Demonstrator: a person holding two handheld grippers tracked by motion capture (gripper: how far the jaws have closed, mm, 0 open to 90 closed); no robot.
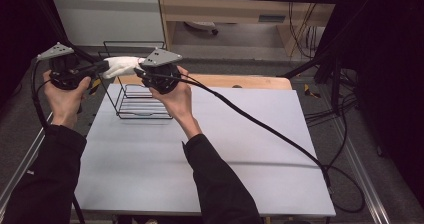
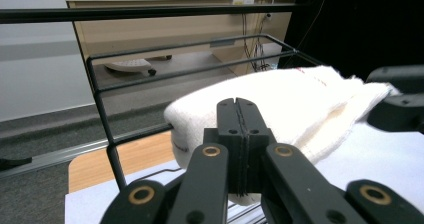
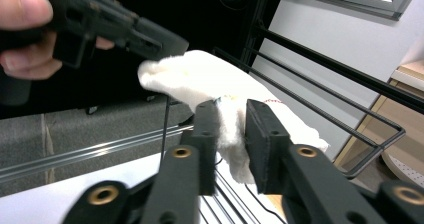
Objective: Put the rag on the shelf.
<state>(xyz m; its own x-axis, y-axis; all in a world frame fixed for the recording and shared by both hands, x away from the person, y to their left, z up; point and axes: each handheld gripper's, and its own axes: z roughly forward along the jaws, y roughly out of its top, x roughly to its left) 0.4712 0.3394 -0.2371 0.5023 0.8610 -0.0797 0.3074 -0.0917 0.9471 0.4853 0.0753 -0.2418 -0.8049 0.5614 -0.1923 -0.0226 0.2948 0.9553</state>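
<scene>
A white towel (image 1: 120, 66) (image 2: 280, 99) (image 3: 200, 74) hangs in the air between my two grippers, above a black wire rack (image 1: 145, 106) (image 2: 100, 99) (image 3: 350, 84) at the table's far left. My left gripper (image 1: 103, 68) (image 2: 238, 119) (image 3: 170, 46) has its jaws pressed together on the towel's left end. My right gripper (image 1: 139, 72) (image 3: 231, 114) (image 2: 400, 104) faces it from the right. Its jaws stand slightly apart, and the towel's other end lies loosely between them.
The white table top (image 1: 225, 149) stretches to the right and front of the rack. A wooden board (image 1: 250, 81) lies along its far edge. The right gripper's black cable (image 1: 260, 124) runs across the table to the right edge. A dark frame bar (image 2: 150, 11) crosses above the rack.
</scene>
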